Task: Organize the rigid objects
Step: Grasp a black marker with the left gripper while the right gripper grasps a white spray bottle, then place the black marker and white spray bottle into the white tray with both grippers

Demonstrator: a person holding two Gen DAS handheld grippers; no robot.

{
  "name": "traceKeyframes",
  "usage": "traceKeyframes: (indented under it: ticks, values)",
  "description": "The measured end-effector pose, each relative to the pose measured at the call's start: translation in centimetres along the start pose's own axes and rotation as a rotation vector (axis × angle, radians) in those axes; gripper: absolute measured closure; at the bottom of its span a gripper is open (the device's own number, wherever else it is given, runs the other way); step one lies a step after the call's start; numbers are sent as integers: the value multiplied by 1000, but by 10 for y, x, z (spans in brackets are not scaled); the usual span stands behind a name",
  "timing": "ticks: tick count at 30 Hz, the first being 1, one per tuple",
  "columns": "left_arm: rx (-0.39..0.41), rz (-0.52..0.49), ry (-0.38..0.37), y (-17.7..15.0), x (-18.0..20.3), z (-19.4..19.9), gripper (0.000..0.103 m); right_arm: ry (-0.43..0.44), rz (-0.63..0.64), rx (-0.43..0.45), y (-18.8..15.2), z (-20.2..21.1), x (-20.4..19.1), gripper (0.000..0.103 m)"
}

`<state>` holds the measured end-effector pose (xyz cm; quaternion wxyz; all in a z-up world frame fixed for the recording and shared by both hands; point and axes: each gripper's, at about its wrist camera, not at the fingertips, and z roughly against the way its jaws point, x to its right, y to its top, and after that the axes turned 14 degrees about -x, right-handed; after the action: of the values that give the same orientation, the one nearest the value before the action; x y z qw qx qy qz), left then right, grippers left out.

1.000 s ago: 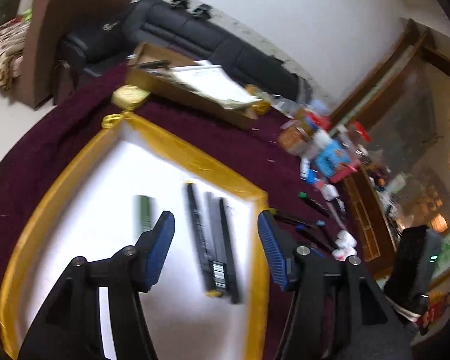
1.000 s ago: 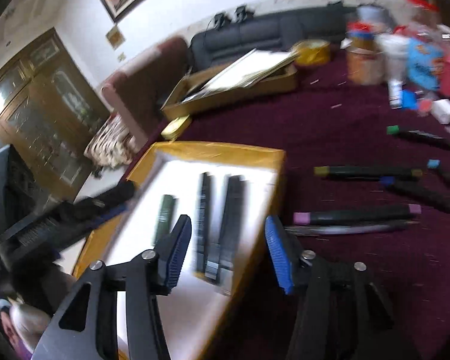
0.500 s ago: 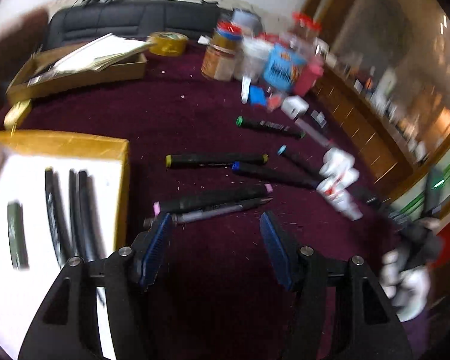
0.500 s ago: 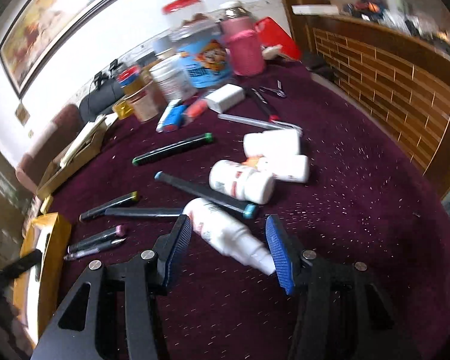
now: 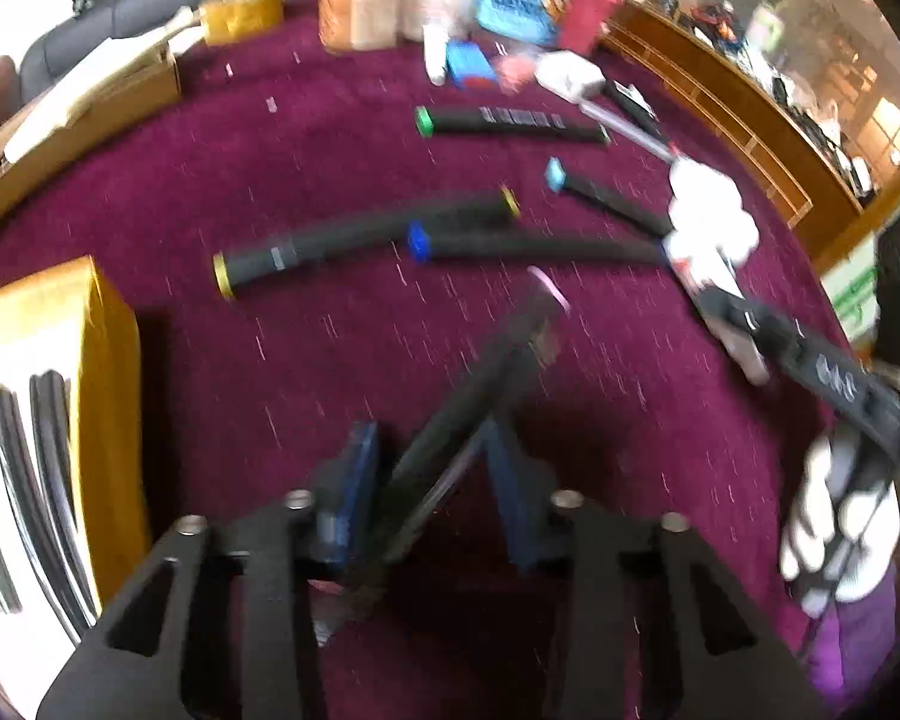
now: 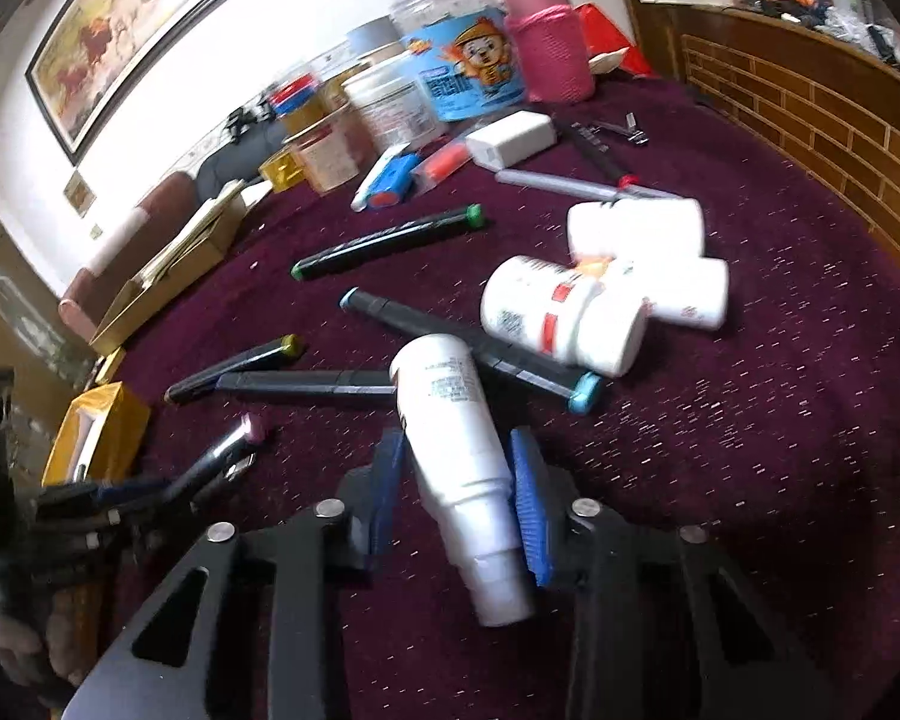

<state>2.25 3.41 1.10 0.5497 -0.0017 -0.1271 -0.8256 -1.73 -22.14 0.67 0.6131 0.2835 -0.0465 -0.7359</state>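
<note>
In the left wrist view my left gripper [image 5: 426, 480] is shut on a black marker with a pink cap [image 5: 486, 378] and a thin pen beside it, lifted off the purple cloth. In the right wrist view my right gripper [image 6: 456, 492] has its blue pads around a white spray bottle [image 6: 456, 426] that lies on the cloth; the pads look closed on it. The yellow-rimmed tray [image 5: 105, 396] with several black markers lies at the left. Yellow-capped [image 5: 360, 240], blue-capped [image 5: 534, 249] and green-capped [image 5: 510, 123] markers lie on the cloth.
White pill bottles [image 6: 564, 318] lie just beyond the spray bottle, on a teal-capped marker [image 6: 486, 354]. Jars, a blue tub [image 6: 468, 72] and a pink bottle [image 6: 546, 54] stand at the back. A cardboard box [image 5: 72, 132] sits far left. A wooden rail [image 6: 810, 114] borders the right.
My left gripper has closed on the pink-capped marker and pen and raised them. My right gripper has moved forward over the spray bottle and narrowed around it.
</note>
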Motion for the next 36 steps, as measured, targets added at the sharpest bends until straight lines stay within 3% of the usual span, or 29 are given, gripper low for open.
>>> traceKeyframes:
  ticks: [1,5,8,11,15,22,27,36]
  values:
    - [3,-18,4,-7,5,1,79,4,9,-3,-1,0,-1,75]
    - [36,-58,-23,-30,21,14,80,15,31,-12,-4,-2,-5,76]
    - [93,-61,31,-26,22,23,80,42,16,-12,-2,-2,-1,76]
    - [61,-20,20,-15,17,13,80,62,3,-12,-2,-1,2,76]
    - [80,21,77,-12,9,2,88,59,0,-9,-2,-1,3,76]
    - [135,-23,209,-12,29,-3,89,40,14,-5,-3,-1,0,75]
    - [158,29,94,-16,16,3,91,44,11,-1,-3,-1,0,74]
    - [294,110,-143,-61,-4,59,91,13,19,-10,0,-3,-3,74]
